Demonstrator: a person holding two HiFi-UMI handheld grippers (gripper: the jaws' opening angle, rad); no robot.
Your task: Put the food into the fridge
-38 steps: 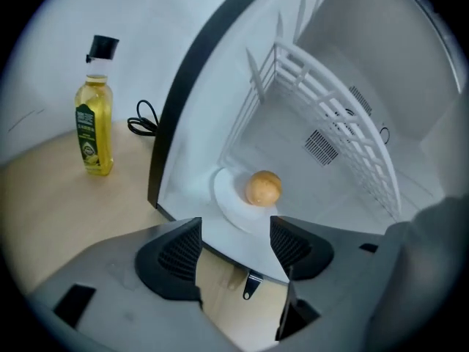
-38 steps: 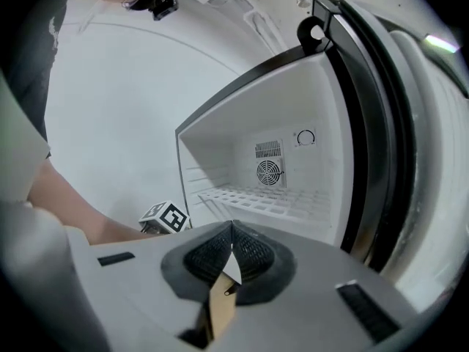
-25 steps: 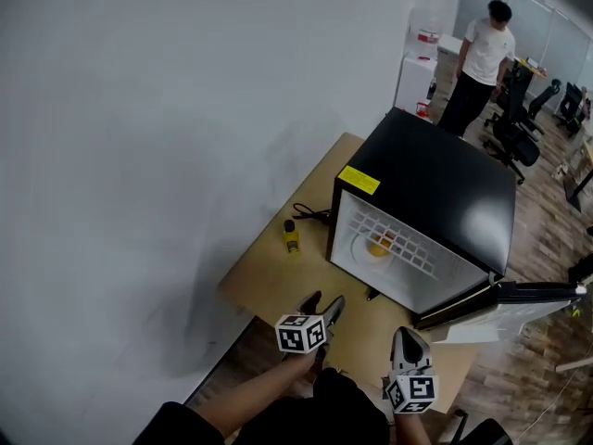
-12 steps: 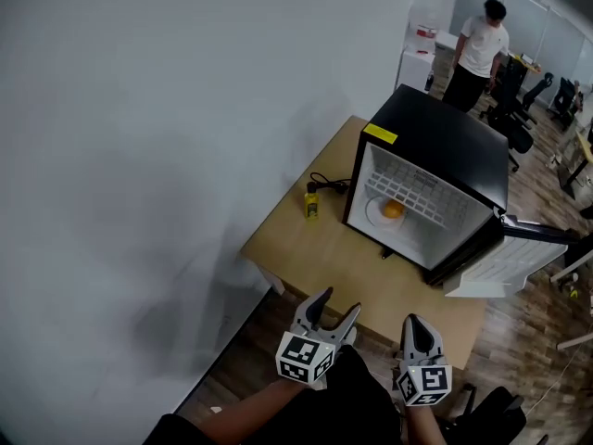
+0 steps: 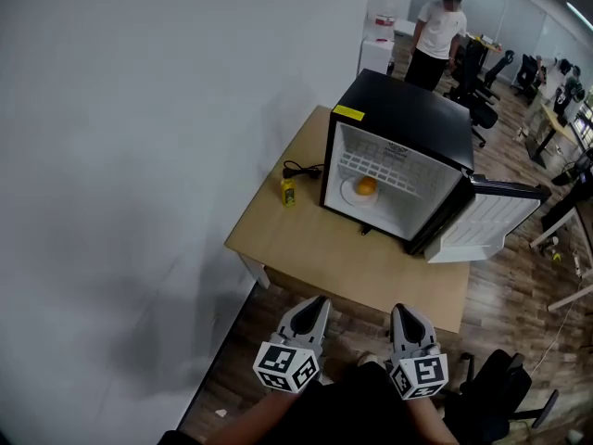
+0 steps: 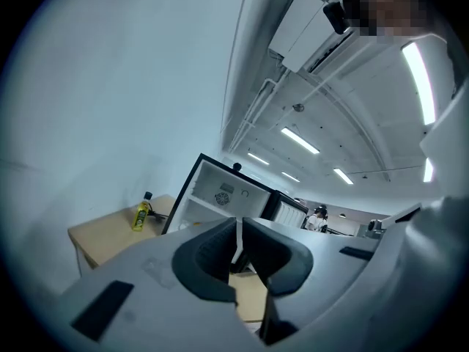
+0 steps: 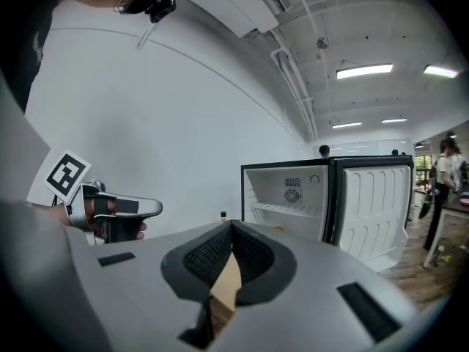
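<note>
Grippers empty, you have stepped back
Your left gripper [image 5: 313, 302] is closing on nothing; your right gripper [image 5: 405, 311] is pinched shut. You now stand farther from the desk [image 5: 306, 248], and the orange [image 5: 367, 185] sits inside the open fridge [image 5: 408, 123], so likely only the door [image 5: 484, 219] remains.

Left gripper [image 6: 237, 227]: jaws were closing, a narrow slit remained, nothing between them | fridge [image 6: 217, 193]: stood open on table [image 6: 110, 232], far beyond jaws | yellow bottle [image 6: 141, 214]: stood upright left of fridge, apart | person [image 6: 319, 218]: far right.
</note>
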